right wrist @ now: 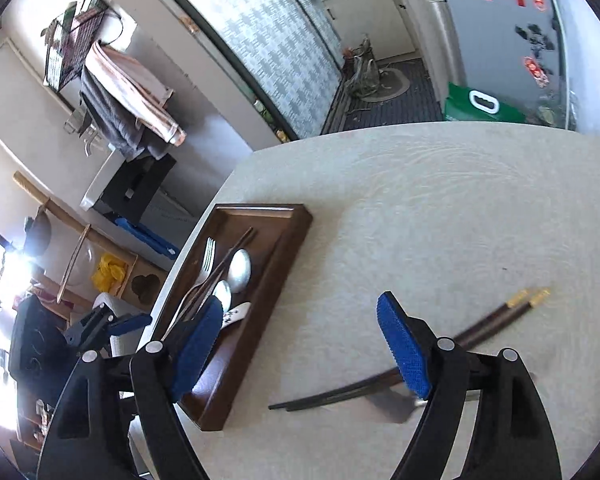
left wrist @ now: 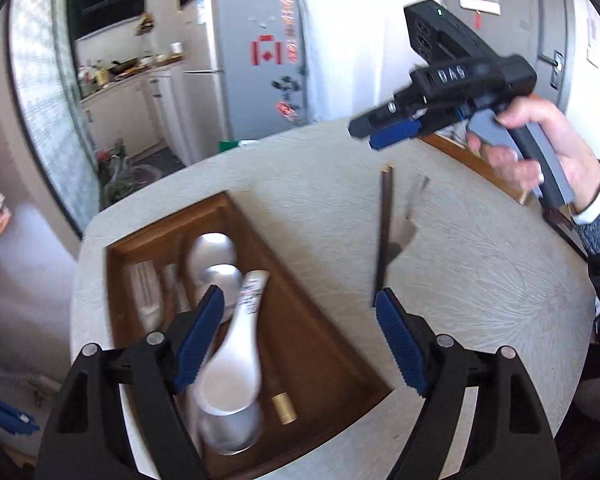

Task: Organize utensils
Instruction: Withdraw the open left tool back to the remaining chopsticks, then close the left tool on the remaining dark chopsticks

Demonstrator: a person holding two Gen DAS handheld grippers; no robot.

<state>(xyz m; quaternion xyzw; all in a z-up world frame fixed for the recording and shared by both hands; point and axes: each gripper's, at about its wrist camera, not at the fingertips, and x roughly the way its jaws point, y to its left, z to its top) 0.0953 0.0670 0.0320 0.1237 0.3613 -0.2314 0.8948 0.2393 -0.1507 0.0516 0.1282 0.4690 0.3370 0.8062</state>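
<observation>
A brown wooden tray (left wrist: 168, 220) sits at the table's left edge. It holds a fork (left wrist: 144, 288), two metal spoons (left wrist: 214, 256), a white ceramic spoon (left wrist: 240, 344) and a gold-tipped chopstick (left wrist: 283, 408). My left gripper (left wrist: 300, 300) hangs open over the tray with nothing between its pads. A dark chopstick pair (right wrist: 480, 328) lies on the table to the right of the tray (right wrist: 296, 216), with a blurred grey metal utensil (right wrist: 392, 400) beside it. My right gripper (right wrist: 300, 308) is open above the table between tray and chopsticks, holding nothing.
The round pale table (right wrist: 420, 200) drops off just left of the tray. A hand (left wrist: 540, 148) holds the right gripper (left wrist: 372, 132) above the table's far right side. A fridge (left wrist: 256, 60) and kitchen counter stand behind.
</observation>
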